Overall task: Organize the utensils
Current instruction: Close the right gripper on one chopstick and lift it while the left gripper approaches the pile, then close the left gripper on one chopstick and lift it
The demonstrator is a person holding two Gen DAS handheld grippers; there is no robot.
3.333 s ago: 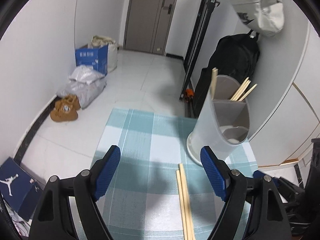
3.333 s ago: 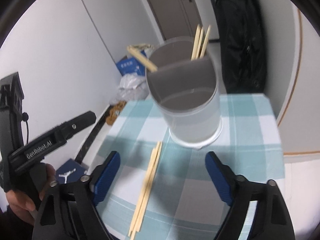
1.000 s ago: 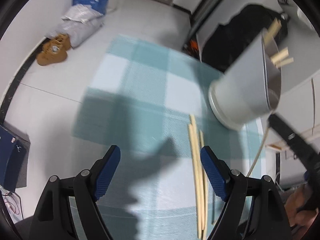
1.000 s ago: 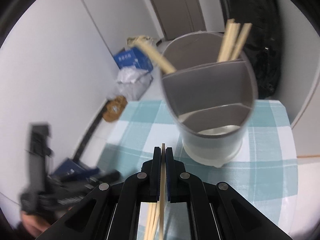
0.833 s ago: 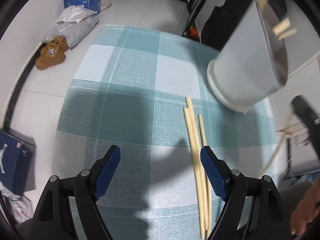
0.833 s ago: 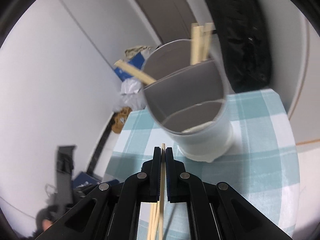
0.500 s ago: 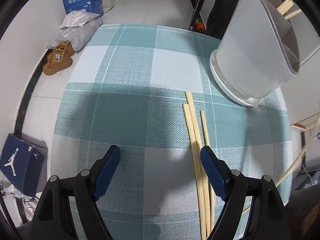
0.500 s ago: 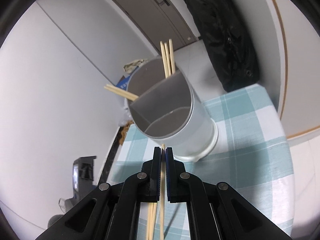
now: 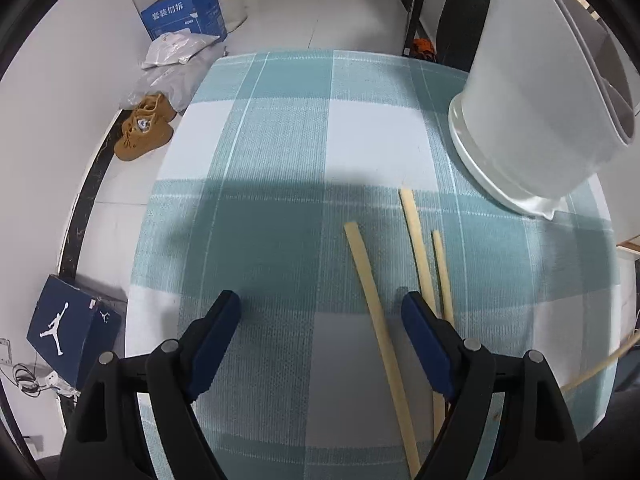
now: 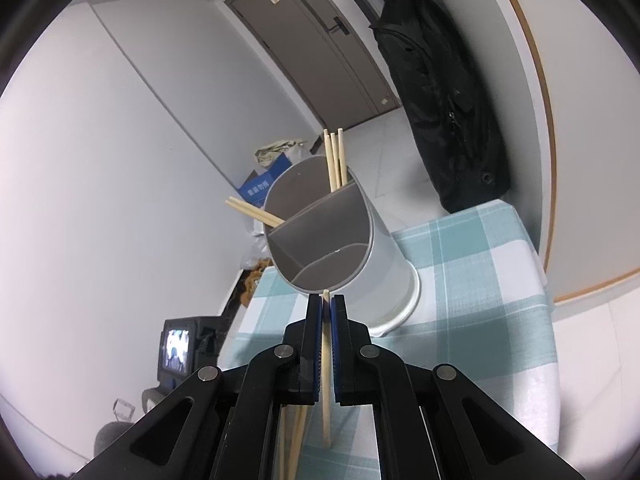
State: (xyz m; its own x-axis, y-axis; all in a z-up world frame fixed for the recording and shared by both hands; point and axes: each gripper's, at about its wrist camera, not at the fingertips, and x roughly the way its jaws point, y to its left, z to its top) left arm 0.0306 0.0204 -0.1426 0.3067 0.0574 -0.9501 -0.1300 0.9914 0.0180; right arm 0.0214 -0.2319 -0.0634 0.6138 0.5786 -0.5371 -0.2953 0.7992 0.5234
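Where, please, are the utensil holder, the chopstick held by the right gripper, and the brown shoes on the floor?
utensil holder (image 10: 384, 256): right wrist view, outer wall.
held chopstick (image 10: 327, 392): right wrist view, shaft below the pads.
brown shoes (image 9: 145, 128): left wrist view, upper side.

Three chopsticks (image 9: 377, 312) on tablecloth (image 9: 288, 128), before holder (image 9: 532, 112).

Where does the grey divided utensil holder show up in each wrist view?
Left wrist view: the grey divided utensil holder fills the upper right corner, seen from the side, its base on the teal checked tablecloth.
Right wrist view: it stands at centre, opening towards the camera, wooden chopsticks in its rear section.
Shared landmark: the blue cardboard box on the floor.
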